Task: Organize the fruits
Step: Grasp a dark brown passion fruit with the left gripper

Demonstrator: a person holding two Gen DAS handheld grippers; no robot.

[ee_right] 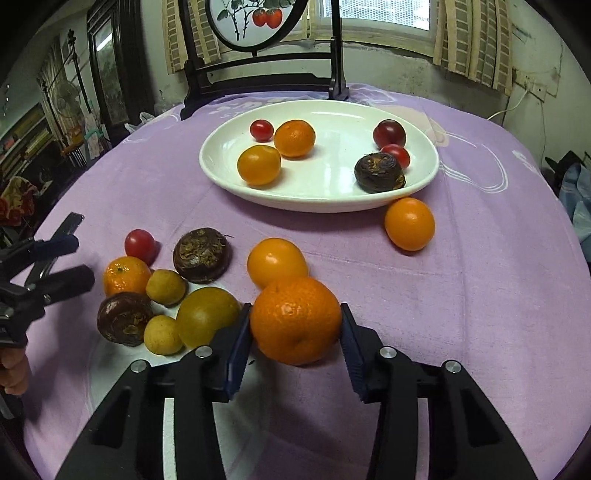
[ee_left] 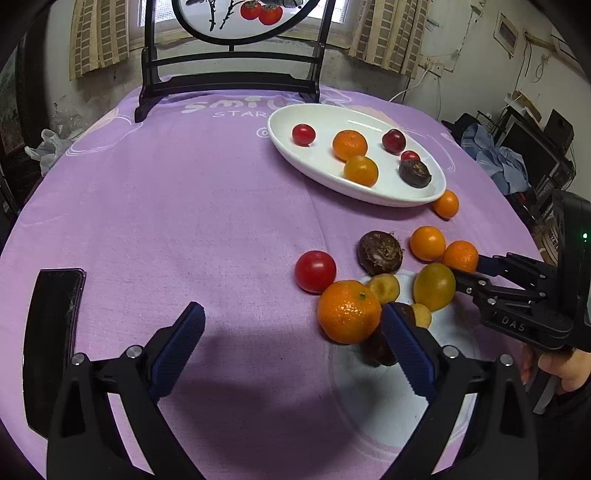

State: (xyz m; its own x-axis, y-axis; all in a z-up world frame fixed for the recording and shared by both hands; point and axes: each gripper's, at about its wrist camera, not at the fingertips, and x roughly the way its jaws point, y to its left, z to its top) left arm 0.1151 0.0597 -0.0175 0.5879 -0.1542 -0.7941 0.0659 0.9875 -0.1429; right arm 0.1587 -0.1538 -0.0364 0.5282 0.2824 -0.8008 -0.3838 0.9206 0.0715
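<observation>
A round tabletop (ee_left: 184, 206) draped in a lilac cloth with white lettering filled the room's middle. At its far edge stood a black wooden stand holding a round painted screen of red persimmons (ee_right: 258, 22). Behind it, a daylit window (ee_right: 373, 14) was flanked by 2 beige brick-patterned curtains (ee_left: 388, 33). The grimy whitish plaster wall (ee_left: 476, 55) carried loose white cables. A blue crumpled garment (ee_left: 495, 158) lay on dark cluttered furniture to the right, and a dark glazed cabinet (ee_right: 110, 70) stood at left.
</observation>
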